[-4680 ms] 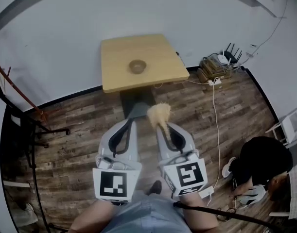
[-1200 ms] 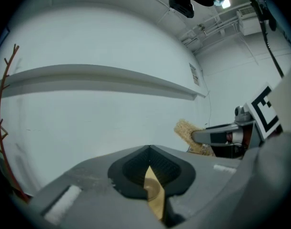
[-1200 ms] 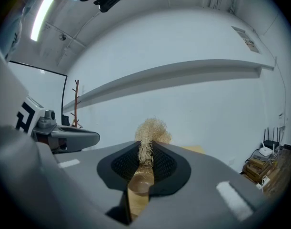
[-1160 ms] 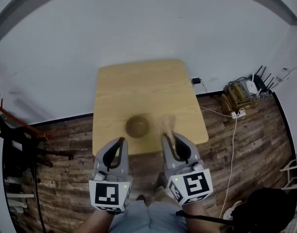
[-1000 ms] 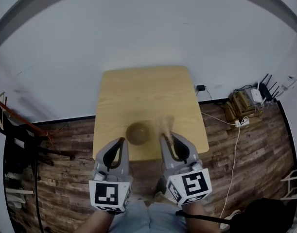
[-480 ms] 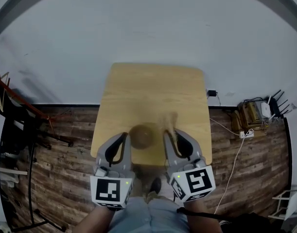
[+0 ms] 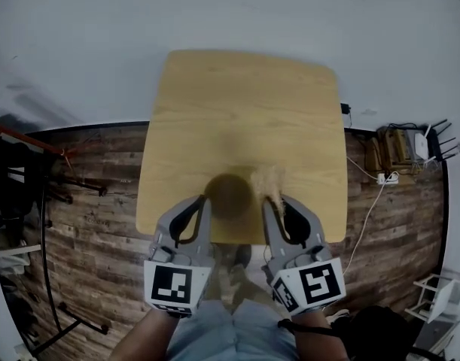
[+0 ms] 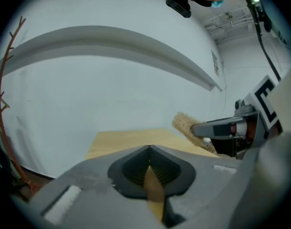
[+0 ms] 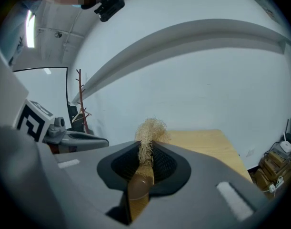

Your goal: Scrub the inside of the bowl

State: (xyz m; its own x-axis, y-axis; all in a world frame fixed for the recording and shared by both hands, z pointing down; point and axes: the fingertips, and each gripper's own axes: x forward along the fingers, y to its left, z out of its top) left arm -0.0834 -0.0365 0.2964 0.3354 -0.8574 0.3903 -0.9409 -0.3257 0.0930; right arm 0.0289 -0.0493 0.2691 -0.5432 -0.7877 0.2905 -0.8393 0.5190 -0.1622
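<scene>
While clamped on brush [image 7: 269, 180], right tool [image 7: 266, 201] just right of bowl [image 7: 228, 195]; left tool [image 7: 202, 199], closed empty, opposite.

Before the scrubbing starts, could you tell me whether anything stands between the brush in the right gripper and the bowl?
Nothing visible does. The bowl sits alone near the front edge of the table, and the brush in the right gripper is just right of it, with nothing else between them.
</scene>
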